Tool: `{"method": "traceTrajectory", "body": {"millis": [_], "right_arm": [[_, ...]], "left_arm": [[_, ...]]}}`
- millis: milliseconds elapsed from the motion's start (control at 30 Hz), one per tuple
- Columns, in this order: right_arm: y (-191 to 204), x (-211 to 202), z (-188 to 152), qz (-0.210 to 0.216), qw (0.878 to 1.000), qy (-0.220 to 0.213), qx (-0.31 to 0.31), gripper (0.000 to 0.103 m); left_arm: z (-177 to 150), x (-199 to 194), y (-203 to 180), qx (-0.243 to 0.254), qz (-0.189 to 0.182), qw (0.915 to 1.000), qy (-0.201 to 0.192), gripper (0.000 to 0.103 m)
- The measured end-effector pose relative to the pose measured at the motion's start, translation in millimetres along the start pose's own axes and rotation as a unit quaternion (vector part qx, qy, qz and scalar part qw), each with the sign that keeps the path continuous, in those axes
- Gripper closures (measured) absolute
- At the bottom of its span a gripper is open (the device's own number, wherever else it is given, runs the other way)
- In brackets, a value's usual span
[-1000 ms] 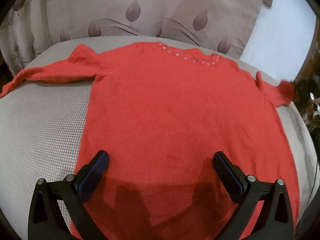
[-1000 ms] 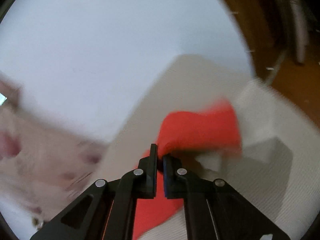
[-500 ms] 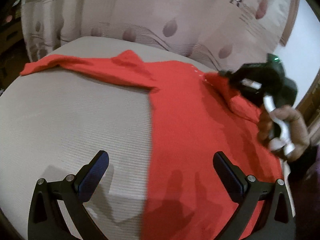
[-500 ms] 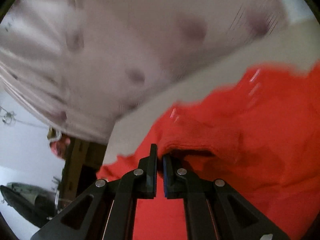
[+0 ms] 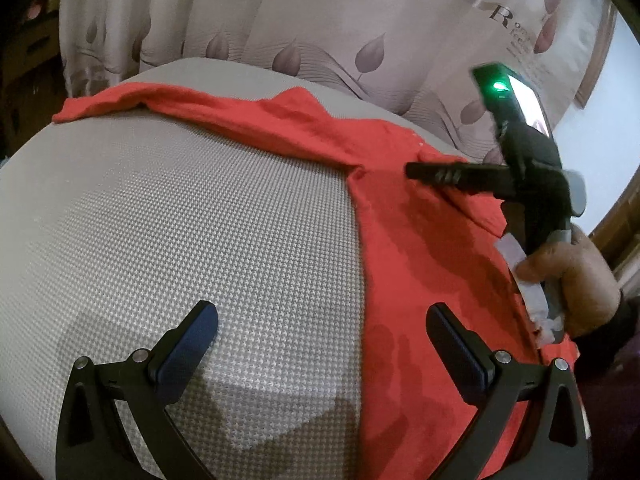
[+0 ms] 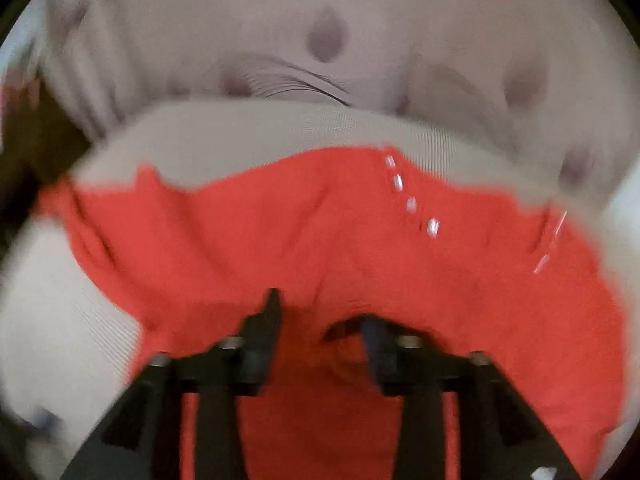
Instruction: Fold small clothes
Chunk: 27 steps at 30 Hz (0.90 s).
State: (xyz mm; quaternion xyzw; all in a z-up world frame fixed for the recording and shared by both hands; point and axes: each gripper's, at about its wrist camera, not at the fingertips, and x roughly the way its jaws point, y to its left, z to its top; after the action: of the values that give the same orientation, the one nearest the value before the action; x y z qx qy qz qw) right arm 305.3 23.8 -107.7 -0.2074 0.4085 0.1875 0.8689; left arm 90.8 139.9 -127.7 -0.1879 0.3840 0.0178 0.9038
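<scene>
A red sweater (image 5: 420,240) lies flat on the grey textured cushion (image 5: 200,200). Its left sleeve (image 5: 160,96) stretches out to the far left. The right sleeve (image 5: 472,208) is folded inward across the body. My left gripper (image 5: 320,314) hovers open over the sweater's left edge, one finger above bare cushion and one above red cloth, with nothing between them. My right gripper (image 5: 416,170) reaches over the chest near the beaded neckline (image 6: 412,204). In the right wrist view its jaws (image 6: 322,312) are opening, with the sleeve's folded edge (image 6: 360,300) loose between them.
A pale curtain with a leaf print (image 5: 320,20) hangs right behind the cushion. A person's hand (image 5: 576,280) holds the right gripper's handle at the right edge. Dark furniture shows at the far left, a wooden frame at the far right.
The right gripper carried the right sleeve from the cushion's right edge over the sweater's body, then its jaws parted. The left gripper slid left, from above the hem to the sweater's left edge.
</scene>
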Motion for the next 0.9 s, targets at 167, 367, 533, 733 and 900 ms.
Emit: {"method": "traceTrajectory", "body": {"millis": [167,367,533,733,900], "right_arm": [[55,-19,-9,-0.039,0.987,-0.048,-0.150,0.026],[9,-50,-18,0.157,0.983,-0.089,-0.021,0.024],[-104,-76,-55,0.269,0.929,-0.141,0.213,0.024],[-166,-36,-52,0.273,0.908,-0.069,0.311,0.023],[-149,2,-44,0.269,0.897,0.005,0.351,0.023]], "left_arm": [[-1,-2,6,-0.015,-0.002,0.9999,-0.009,0.000],[3,-9,10,-0.006,0.003,0.9999,-0.008,0.000],[15,-24,32,-0.048,0.003,0.9984,-0.031,0.000],[12,-26,44,-0.077,0.012,0.9963,-0.036,0.000],[5,-18,40,-0.060,0.019,0.9977,-0.024,0.000]]}}
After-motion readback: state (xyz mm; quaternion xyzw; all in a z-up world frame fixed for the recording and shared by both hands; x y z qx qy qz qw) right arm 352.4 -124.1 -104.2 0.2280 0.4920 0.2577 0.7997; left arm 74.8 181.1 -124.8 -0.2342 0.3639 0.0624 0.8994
